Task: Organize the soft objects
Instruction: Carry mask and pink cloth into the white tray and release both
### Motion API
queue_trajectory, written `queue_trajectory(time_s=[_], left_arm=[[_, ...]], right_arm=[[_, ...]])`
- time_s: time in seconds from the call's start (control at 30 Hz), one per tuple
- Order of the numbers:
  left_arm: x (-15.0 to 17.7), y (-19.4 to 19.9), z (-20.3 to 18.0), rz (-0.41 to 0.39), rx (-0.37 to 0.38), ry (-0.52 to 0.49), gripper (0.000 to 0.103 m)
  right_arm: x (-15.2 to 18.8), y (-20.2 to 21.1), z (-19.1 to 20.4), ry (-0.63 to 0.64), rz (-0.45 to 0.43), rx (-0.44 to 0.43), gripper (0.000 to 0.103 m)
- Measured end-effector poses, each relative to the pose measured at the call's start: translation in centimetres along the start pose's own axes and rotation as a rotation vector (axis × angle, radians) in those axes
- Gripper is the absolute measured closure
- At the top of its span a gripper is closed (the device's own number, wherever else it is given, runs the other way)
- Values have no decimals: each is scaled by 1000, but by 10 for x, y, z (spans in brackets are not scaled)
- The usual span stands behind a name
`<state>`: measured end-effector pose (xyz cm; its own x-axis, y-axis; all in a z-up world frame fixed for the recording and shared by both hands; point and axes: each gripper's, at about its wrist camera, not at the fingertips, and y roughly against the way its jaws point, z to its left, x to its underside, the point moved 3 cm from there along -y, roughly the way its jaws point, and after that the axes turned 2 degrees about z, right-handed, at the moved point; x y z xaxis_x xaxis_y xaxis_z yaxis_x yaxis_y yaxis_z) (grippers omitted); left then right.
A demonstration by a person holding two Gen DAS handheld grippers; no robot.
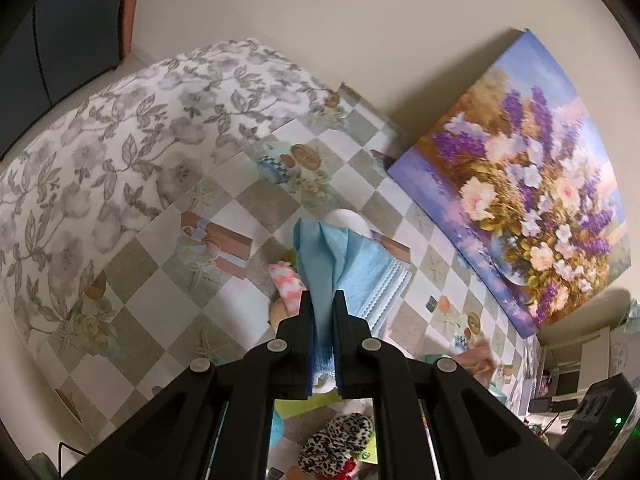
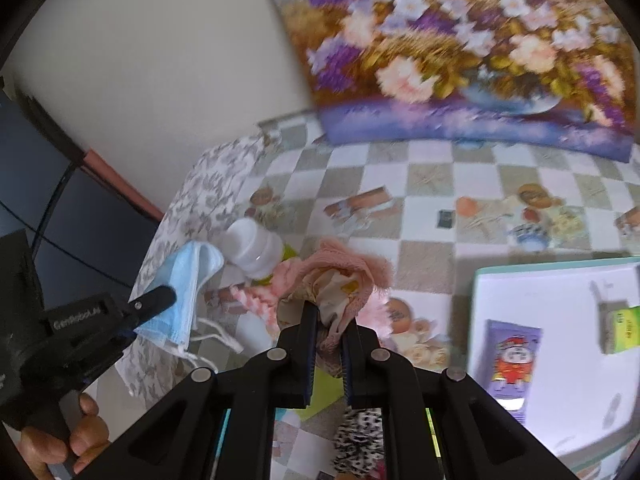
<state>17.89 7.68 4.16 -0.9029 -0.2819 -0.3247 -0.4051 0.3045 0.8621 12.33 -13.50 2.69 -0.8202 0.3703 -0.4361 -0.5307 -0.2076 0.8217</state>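
Observation:
My left gripper (image 1: 323, 300) is shut on a light blue face mask (image 1: 344, 264) and holds it up above the checked tablecloth (image 1: 224, 216). The same mask (image 2: 184, 296) and the left gripper (image 2: 160, 298) show at the left of the right wrist view. My right gripper (image 2: 331, 316) is shut on a pink cloth (image 2: 340, 280) with a cream lining, lifted over the table. A pink and white fluffy item (image 1: 286, 284) lies under the mask. A leopard-print soft item (image 1: 336, 444) lies below my left gripper.
A white plastic bottle (image 2: 254, 250) lies on the table by the mask. A white tray (image 2: 560, 360) at the right holds a purple packet (image 2: 512, 360) and a green box (image 2: 624, 330). A flower painting (image 2: 472, 48) leans on the wall. A grey floral cloth (image 1: 100, 152) covers the left end.

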Motion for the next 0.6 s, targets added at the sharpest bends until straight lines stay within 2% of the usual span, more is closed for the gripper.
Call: queue_trajectory(time_s=[0.27,0.6], left_arm=[[28,9,-54,0,44,-121,96],[82,-10,-131,48,77,-289,96]], right_arm=[[-3,39,-51,-106,-59,72,92],[-2,74,-135,-271,-85,156,92]])
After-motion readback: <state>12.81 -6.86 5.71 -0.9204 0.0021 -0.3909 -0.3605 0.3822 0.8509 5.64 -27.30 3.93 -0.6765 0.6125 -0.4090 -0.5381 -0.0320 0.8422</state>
